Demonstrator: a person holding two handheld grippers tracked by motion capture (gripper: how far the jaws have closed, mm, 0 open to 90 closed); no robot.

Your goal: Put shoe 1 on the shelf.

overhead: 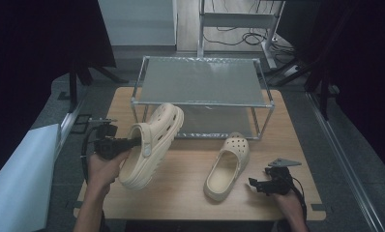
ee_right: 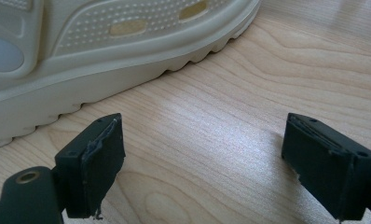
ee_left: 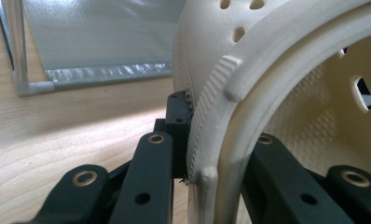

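Observation:
A cream clog (overhead: pixel 151 145) hangs tilted above the wooden table (overhead: pixel 190 193), sole turned to the right. My left gripper (overhead: pixel 132 141) is shut on its collar rim; in the left gripper view the jaws pinch the ribbed edge of that clog (ee_left: pixel 221 116) from both sides. The second cream clog (overhead: pixel 228 166) lies flat on the table to the right of centre, toe pointing away. My right gripper (overhead: pixel 256 184) rests low by its heel side, open, with bare wood between its pads (ee_right: pixel 97 161). The side of that clog (ee_right: pixel 104 56) fills the upper left of the right gripper view.
A two-level metal rack (overhead: pixel 202 96) with grey shelves stands at the back of the table, just behind the lifted clog. Its frame corner (ee_left: pixel 32 86) is close on the left. A pale sheet (overhead: pixel 16 179) lies beside the table at the left.

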